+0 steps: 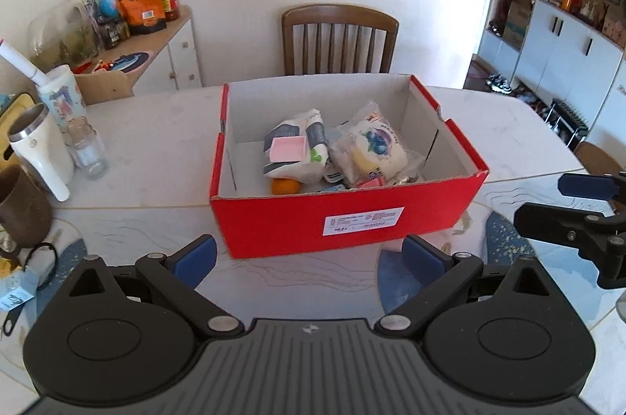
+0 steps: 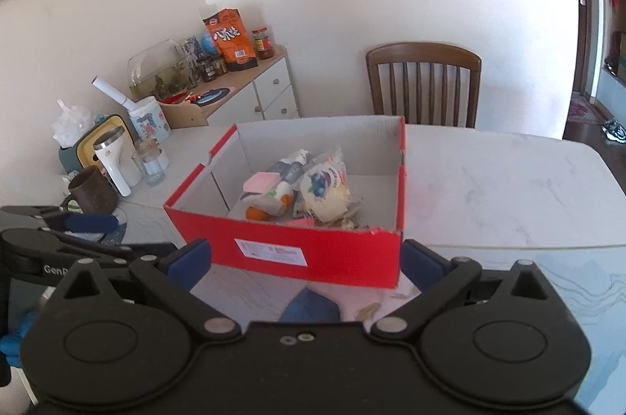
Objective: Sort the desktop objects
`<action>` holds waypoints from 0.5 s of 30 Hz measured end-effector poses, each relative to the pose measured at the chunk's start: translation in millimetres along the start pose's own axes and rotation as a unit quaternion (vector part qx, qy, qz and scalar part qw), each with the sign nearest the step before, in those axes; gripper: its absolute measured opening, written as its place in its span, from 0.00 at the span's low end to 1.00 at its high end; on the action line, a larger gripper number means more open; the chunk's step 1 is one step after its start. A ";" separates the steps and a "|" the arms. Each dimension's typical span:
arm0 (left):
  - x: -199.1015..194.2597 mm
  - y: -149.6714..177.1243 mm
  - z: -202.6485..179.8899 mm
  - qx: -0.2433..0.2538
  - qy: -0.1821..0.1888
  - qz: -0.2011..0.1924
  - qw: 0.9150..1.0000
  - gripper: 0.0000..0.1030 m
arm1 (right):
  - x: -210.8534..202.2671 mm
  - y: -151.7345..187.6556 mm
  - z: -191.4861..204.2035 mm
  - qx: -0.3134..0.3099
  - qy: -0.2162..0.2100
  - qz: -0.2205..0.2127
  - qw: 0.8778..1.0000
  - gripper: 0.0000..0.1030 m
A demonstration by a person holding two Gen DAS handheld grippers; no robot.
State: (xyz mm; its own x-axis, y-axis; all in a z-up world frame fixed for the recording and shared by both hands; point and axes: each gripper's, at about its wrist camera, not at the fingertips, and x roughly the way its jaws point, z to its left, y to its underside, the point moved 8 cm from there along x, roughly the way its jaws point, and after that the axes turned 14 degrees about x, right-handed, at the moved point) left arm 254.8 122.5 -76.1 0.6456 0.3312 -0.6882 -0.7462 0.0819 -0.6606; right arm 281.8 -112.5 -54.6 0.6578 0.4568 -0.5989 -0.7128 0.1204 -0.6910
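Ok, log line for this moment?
left gripper: open, empty | right gripper: open, empty | red box: holds snack packs, orange | both before box

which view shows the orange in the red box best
The left wrist view: the orange shows against the near wall of the red box, under the snack bags. The right wrist view catches only a sliver of the orange, mostly covered by a bag.

The left gripper [image 1: 309, 258] and right gripper [image 2: 307, 260] are matte black plastic, each with 2 blue-padded fingers [image 1: 195, 255], silver pivot screws, round housings and a ribbed grey centre.
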 end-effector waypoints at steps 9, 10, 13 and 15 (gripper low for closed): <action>2.2 8.6 -4.0 0.005 0.003 0.014 1.000 0.98 | -5.6 15.6 -6.7 0.008 0.014 0.005 1.000 0.99; 2.3 9.1 -4.3 0.006 0.002 0.014 1.000 0.98 | -6.1 17.0 -7.5 0.009 0.014 0.005 1.000 0.99; 2.2 9.7 -5.7 0.007 0.004 0.014 1.000 0.98 | -8.4 21.0 -10.1 0.013 0.017 0.005 1.000 0.99; 1.1 10.4 -7.0 0.010 0.006 0.011 1.000 0.98 | -9.6 23.2 -11.2 0.018 0.018 0.006 1.000 0.99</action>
State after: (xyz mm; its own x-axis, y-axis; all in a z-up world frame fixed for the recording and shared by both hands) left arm 248.9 117.1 -85.9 0.6302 0.3224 -0.7063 -0.7636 0.0924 -0.6391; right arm 261.6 -123.9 -69.4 0.6574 0.4259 -0.6216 -0.7283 0.1475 -0.6692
